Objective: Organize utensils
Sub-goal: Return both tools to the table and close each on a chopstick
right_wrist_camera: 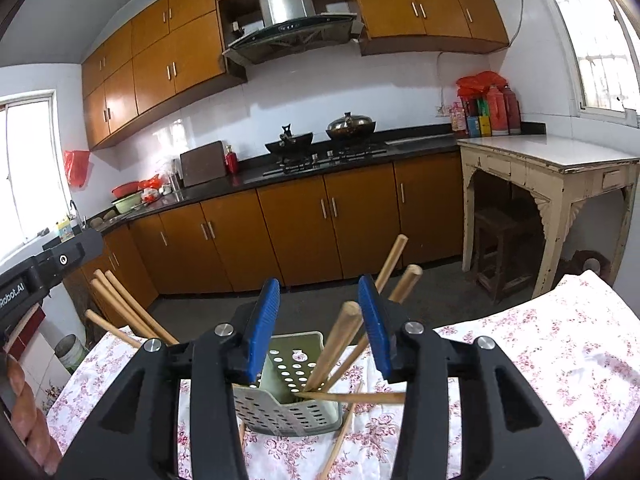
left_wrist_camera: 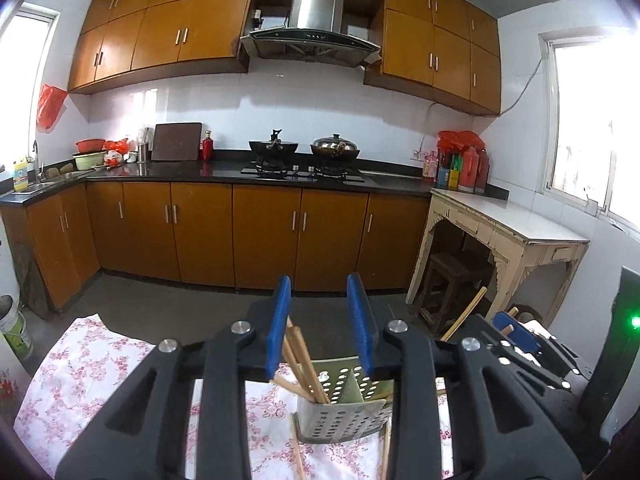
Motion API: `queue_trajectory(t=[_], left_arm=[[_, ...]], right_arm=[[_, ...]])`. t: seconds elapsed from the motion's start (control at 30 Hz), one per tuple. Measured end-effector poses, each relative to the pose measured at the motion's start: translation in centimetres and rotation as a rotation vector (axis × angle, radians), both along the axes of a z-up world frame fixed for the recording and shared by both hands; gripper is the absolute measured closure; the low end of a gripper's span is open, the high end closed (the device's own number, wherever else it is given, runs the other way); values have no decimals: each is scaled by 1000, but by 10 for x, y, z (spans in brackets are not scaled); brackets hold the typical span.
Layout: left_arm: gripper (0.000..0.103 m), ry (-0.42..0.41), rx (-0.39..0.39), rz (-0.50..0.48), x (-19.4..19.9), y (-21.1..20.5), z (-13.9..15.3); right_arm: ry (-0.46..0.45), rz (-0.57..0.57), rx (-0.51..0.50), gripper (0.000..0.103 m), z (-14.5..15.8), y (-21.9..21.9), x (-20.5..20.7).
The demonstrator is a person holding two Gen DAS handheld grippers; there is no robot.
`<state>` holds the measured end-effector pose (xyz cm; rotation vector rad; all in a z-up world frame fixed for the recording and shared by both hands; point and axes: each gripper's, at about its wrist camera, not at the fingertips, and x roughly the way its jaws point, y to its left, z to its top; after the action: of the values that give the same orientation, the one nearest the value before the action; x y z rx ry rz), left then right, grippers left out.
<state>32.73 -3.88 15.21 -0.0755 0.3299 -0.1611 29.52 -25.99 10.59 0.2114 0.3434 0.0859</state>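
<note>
A pale green perforated utensil holder (left_wrist_camera: 344, 408) stands on the floral tablecloth (left_wrist_camera: 100, 380); it shows in the right wrist view (right_wrist_camera: 288, 396) too. Several wooden chopsticks (left_wrist_camera: 304, 364) lean in its left compartment, and others (right_wrist_camera: 340, 344) lean in the right one. Loose chopsticks (right_wrist_camera: 340, 436) lie on the cloth beside the holder. My left gripper (left_wrist_camera: 322, 328) is open just above the holder, its left pad beside the leaning sticks. My right gripper (right_wrist_camera: 318, 332) is open above the holder, with one stick top between the jaws. It also shows in the left wrist view (left_wrist_camera: 516, 330).
The table with the floral cloth (right_wrist_camera: 560, 352) stands in a kitchen. Brown base cabinets (left_wrist_camera: 264, 232) and a stove with two woks (left_wrist_camera: 304, 152) lie ahead. A cream side table (left_wrist_camera: 508, 228) with a stool under it is at the right. A bucket (left_wrist_camera: 14, 332) is at the left.
</note>
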Motion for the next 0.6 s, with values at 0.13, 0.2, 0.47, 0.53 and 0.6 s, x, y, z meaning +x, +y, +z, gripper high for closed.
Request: queue_trajectory(t=[0.13,0.2,0.47,0.53,0.6], left_arm=[[68,-10,-8,18,-27,16,3],[66,-6,-9,33,-44,26,1],[48,58,37,83,-94,57,-46],[46,117,38,98,-94,65,-71],[42,190,18,105,-89,73,-98]], right_arm=[[-21,-16,-9,59,5,-10,-26],[-18,-26,1,58,4,-19,-44],[111,-67,16,58,-49,-37,-85],[181,-67,32,58,-73,-35,-82],[254,-49,63,58,-100,-27,-76]])
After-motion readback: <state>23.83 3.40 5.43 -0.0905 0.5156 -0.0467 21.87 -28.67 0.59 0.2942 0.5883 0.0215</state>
